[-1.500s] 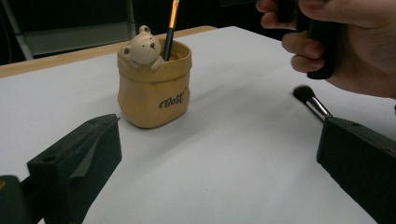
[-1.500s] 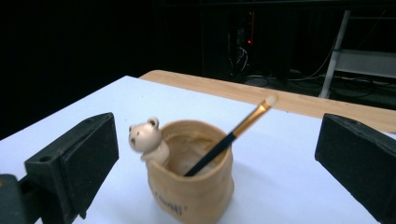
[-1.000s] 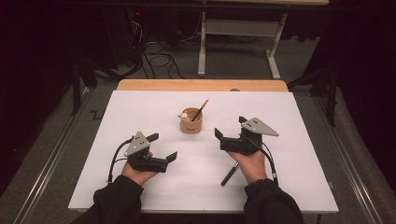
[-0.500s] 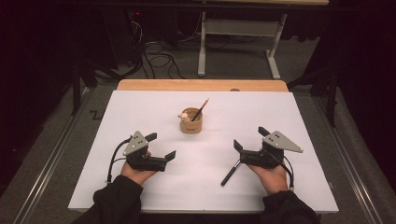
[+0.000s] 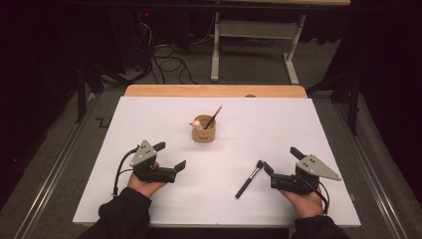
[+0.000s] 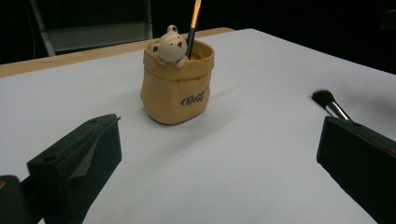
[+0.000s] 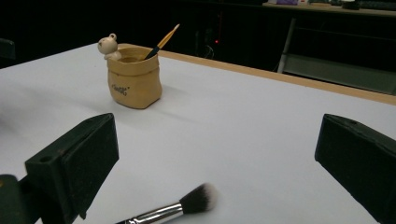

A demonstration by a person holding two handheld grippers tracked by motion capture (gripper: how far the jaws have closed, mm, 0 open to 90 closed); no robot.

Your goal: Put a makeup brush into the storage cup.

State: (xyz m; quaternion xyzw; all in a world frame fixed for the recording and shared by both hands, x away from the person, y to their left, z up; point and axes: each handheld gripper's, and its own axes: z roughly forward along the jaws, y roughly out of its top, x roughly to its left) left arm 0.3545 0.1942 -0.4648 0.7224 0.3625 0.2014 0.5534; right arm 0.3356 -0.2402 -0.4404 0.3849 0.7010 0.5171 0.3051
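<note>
A tan pouch-shaped cup [image 5: 204, 133] with a small bear figure on its rim stands mid-table and holds a thin orange-handled brush [image 5: 215, 117]. A black makeup brush [image 5: 249, 179] lies flat on the white table, right of centre. My right gripper [image 5: 281, 159] rests just right of it, open and empty; in the right gripper view the bristles [image 7: 198, 198] lie low between the jaws, with the cup [image 7: 134, 81] beyond. My left gripper [image 5: 169, 155] is open and empty at front left. Its view faces the cup [image 6: 176, 91] and the makeup brush [image 6: 330, 105].
The white sheet [image 5: 298, 124] covers a wooden table whose bare strip [image 5: 214, 90] shows at the far edge. Beyond it stand a metal desk frame [image 5: 254, 50] and floor cables [image 5: 169, 64]. A dark room surrounds the table.
My right gripper has moved right and back toward the person, leaving the makeup brush lying where it was. The left gripper has barely shifted.
</note>
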